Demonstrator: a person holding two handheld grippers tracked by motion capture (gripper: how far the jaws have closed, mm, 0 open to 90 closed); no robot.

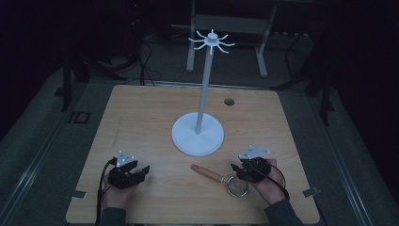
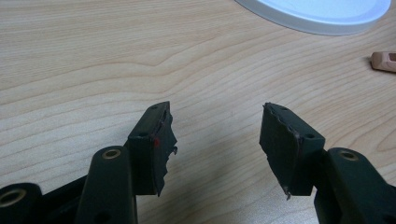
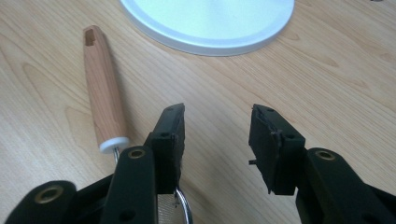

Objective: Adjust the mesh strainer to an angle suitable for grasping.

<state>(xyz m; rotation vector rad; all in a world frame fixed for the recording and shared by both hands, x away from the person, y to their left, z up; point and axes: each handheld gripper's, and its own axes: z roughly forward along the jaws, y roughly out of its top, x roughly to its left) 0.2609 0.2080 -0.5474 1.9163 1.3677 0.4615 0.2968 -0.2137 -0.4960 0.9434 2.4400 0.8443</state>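
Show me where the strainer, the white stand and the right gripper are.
strainer (image 3: 103, 88), right gripper view, middle of its wooden handle
stand (image 1: 197, 136), high view, round white base
right gripper (image 3: 217, 135), right gripper view, midway between its fingertips

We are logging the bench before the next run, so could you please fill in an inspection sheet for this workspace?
Surface: wooden table, with a round hole near the far edge.
Job's things: wooden-handled strainer lying flat; white hook stand upright at centre.
Clutter: nothing seen.
Grippers: left gripper open over bare wood; right gripper open, nothing between its jaws, the strainer's wire ring under one jaw.
Cables: one trails from each gripper; more on the floor behind.
Surroundings: dark room, metal frame legs beyond the table.
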